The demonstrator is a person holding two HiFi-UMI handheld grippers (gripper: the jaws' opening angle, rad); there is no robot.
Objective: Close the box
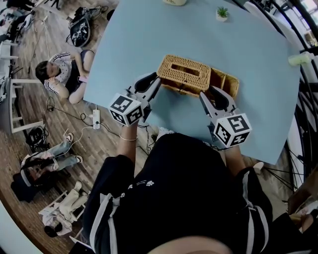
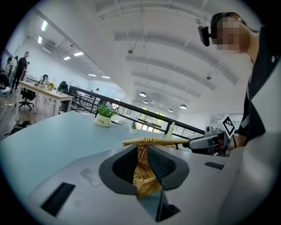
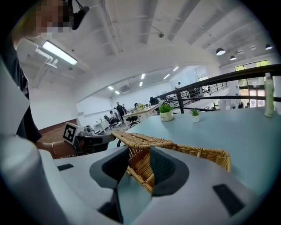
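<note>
A woven wicker lid (image 1: 185,73) with a slot in its top sits shifted to the left over the open wicker box (image 1: 227,82) on the light blue table (image 1: 258,114). My left gripper (image 1: 158,82) is shut on the lid's near left edge; in the left gripper view the wicker rim (image 2: 141,173) is pinched between the pads. My right gripper (image 1: 209,94) is shut on the lid's near right edge, with wicker (image 3: 139,169) between its pads. The box's uncovered part (image 3: 210,154) stretches away to the right. The other gripper (image 2: 210,141) shows across the lid.
A small potted plant (image 1: 222,13) stands at the table's far side, and a pale bottle (image 1: 300,58) near its right edge. A black railing (image 1: 305,99) runs along the right. People (image 1: 62,74) sit on the wooden floor to the left, below the table's edge.
</note>
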